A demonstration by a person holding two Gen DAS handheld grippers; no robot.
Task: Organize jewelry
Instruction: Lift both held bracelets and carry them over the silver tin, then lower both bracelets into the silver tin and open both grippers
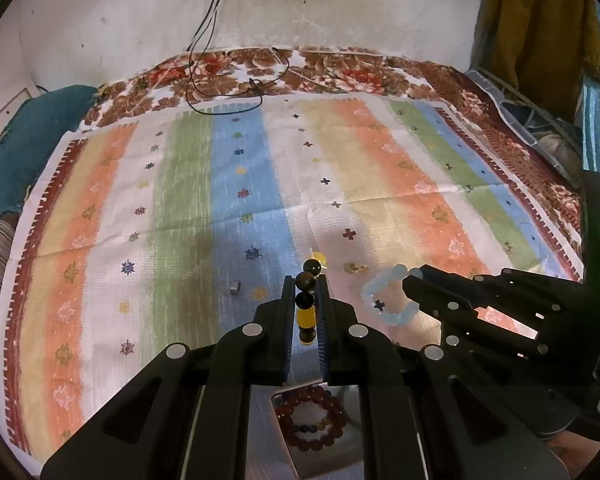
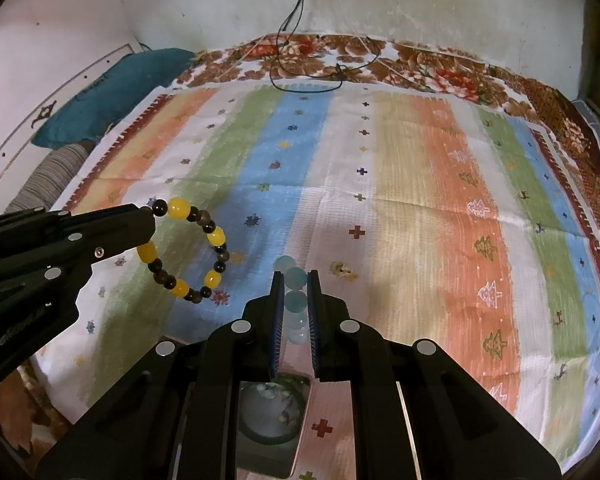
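Clamped between the jaws of the left gripper (image 1: 305, 292) is a yellow-and-dark beaded bracelet (image 2: 188, 250); its beads stand in a line in the narrow gap, and the free loop hangs out past the fingertips, clear of the cloth as seen from the right wrist. Jaws of the right gripper (image 2: 296, 288) are likewise closed on a pale blue beaded bracelet (image 1: 386, 294), whose beads fill the slot between the blue-padded fingers (image 2: 275, 320), the remaining loop curving beyond the tips. Both grippers sit near each other, the left one to the left of the right one.

Below the left gripper, a metal tray (image 1: 284, 432) holds a dark red beaded bracelet (image 1: 311, 418). Under the right gripper lies a round glass dish (image 2: 268, 412) with small pale items inside, too blurred to name.

Farther out on the striped cloth (image 1: 204, 184) rest a small gold-coloured ornament (image 1: 355, 268) and a small grey metal piece (image 1: 235, 287). Floral bedding (image 1: 340, 68), black cables (image 1: 204, 40) and a teal pillow (image 2: 112, 92) lie beyond.
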